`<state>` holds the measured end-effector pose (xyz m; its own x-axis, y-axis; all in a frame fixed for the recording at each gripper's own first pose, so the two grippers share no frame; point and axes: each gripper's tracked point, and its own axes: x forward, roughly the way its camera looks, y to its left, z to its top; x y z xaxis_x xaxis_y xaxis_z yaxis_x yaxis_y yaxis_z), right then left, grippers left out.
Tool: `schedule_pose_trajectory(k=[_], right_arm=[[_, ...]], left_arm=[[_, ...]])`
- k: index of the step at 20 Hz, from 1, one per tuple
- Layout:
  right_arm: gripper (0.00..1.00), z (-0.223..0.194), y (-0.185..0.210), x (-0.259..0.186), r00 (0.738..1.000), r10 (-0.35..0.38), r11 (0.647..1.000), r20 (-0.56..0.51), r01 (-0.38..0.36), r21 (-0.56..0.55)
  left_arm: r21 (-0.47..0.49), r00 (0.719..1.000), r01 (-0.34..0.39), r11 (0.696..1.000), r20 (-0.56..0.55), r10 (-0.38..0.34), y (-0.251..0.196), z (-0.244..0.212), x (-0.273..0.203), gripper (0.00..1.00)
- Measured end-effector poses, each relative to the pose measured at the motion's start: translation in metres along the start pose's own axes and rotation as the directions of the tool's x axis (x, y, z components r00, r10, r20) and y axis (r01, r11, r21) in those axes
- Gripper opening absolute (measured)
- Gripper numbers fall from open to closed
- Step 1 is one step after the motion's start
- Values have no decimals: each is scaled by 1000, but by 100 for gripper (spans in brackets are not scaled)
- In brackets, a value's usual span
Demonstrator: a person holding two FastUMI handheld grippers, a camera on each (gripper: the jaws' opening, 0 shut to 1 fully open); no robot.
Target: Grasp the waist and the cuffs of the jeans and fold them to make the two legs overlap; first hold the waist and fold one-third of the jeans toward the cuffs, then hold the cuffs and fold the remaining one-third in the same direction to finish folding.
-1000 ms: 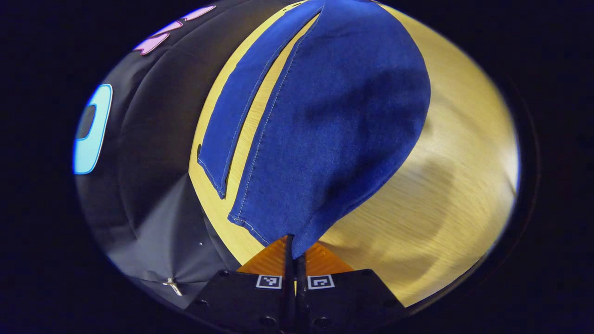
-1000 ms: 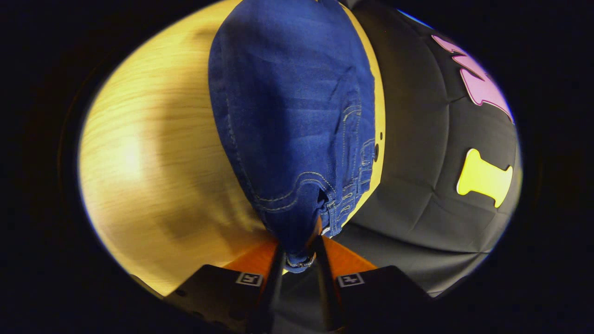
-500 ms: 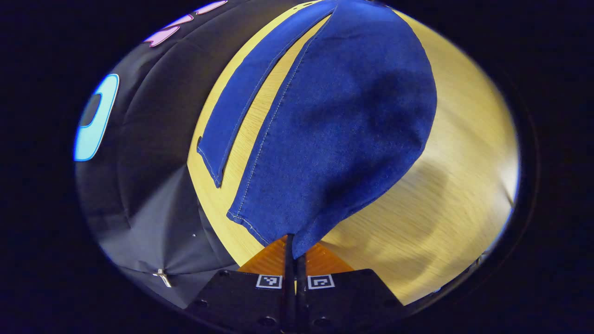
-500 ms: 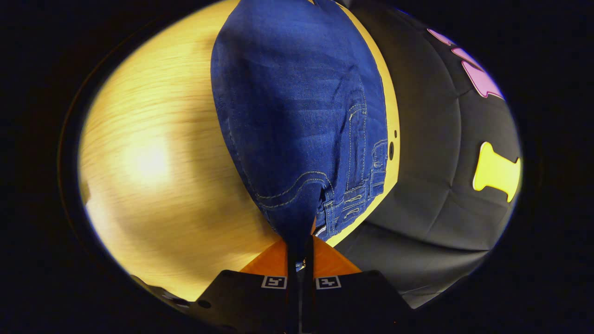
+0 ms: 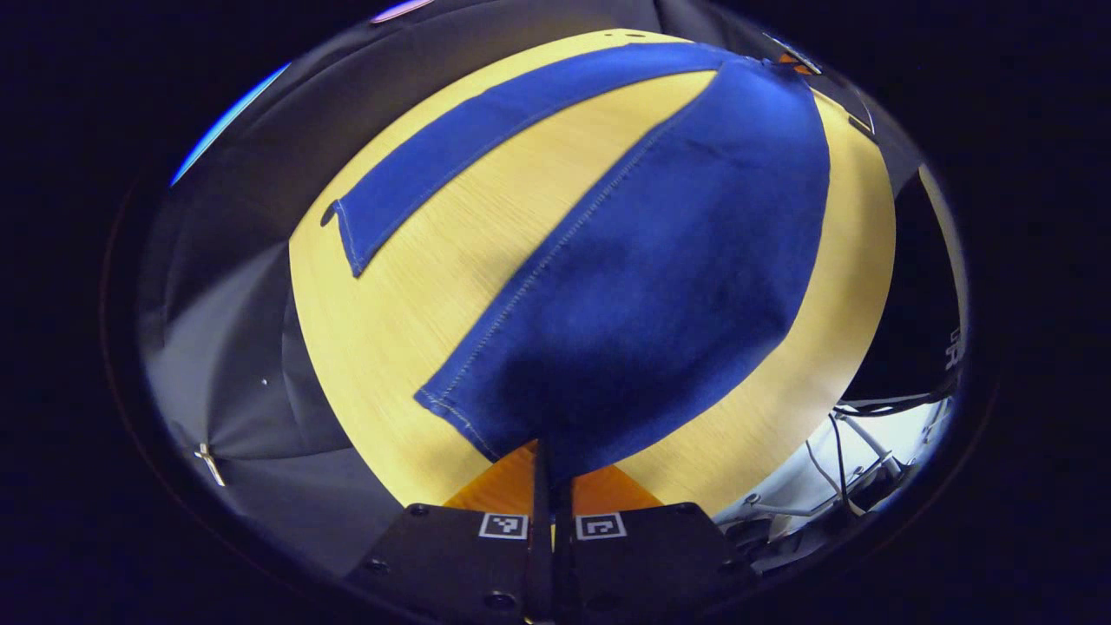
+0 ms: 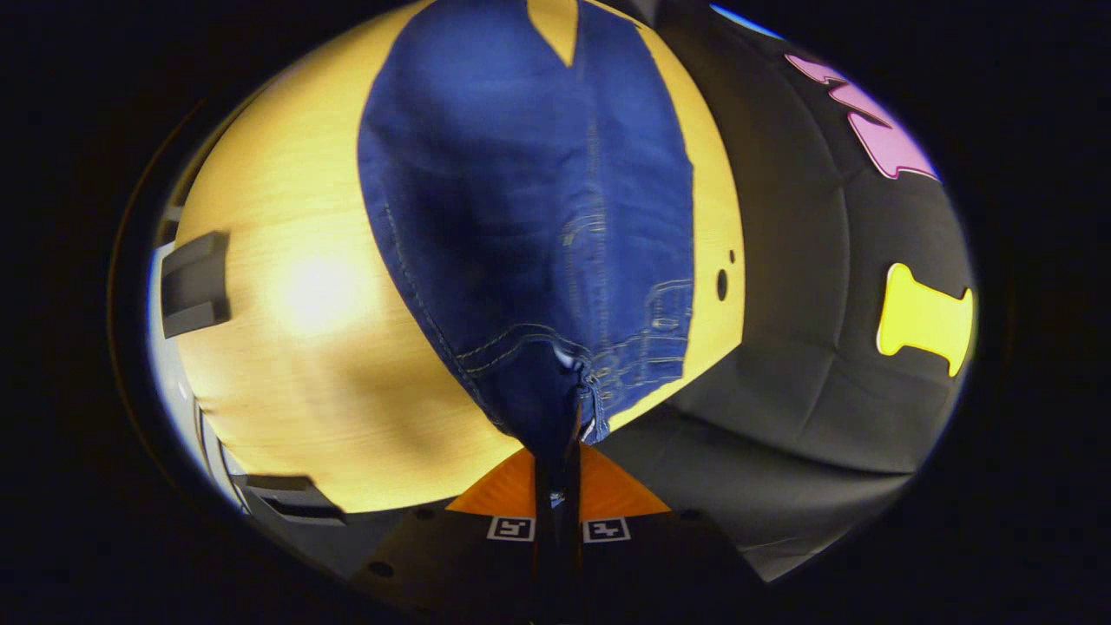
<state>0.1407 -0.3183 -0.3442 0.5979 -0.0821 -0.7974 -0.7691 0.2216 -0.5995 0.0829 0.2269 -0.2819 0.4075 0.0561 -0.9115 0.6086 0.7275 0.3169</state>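
Note:
The blue jeans [image 5: 660, 278] lie spread on a light wooden table [image 5: 408, 304]. In the left gripper view my left gripper [image 5: 548, 469] is shut on the cuff of the near leg, and that leg rises off the table toward the camera. The far leg [image 5: 486, 130] lies flat, its cuff at the left. In the right gripper view my right gripper [image 6: 562, 464] is shut on the waist of the jeans [image 6: 529, 217] beside the pocket stitching, with the waist lifted and the crotch split [image 6: 555, 26] at the top.
Black booth cloth [image 6: 825, 347] bounds the table on the far side. Past the table's near edge lie cables [image 5: 859, 434] on a pale floor. Dark fittings [image 6: 195, 282] stand at the table's edge in the right gripper view.
Both grippers have risen with the denim held. The near leg now swings apart from the far leg. The right gripper closed tight on the waist about a second ago.

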Motion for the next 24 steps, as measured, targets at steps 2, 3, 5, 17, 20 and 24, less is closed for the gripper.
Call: schedule_pose_trajectory(k=[2,3,5,17,20,24], right_arm=[[5,17,-35,5,999,-15,999,41,16,-32],[5,25,-49,9,998,-11,999,59,13,-39],[5,44,-90,16,994,-19,996,104,28,-81],[5,26,-195,160,999,38,923,-33,-22,384],[5,25,-188,175,991,113,786,-73,-44,616],[94,65,-185,98,998,-24,464,59,-41,885]], left_arm=[[-20,998,-31,999,61,32,55,50,-19,6],[-17,996,-47,999,80,49,78,68,-25,6],[-4,992,-48,999,115,48,117,115,-25,6],[-590,996,-44,806,34,79,240,219,100,7],[-630,989,-64,774,60,131,249,228,119,29],[-709,865,-150,689,242,438,259,245,48,99]])
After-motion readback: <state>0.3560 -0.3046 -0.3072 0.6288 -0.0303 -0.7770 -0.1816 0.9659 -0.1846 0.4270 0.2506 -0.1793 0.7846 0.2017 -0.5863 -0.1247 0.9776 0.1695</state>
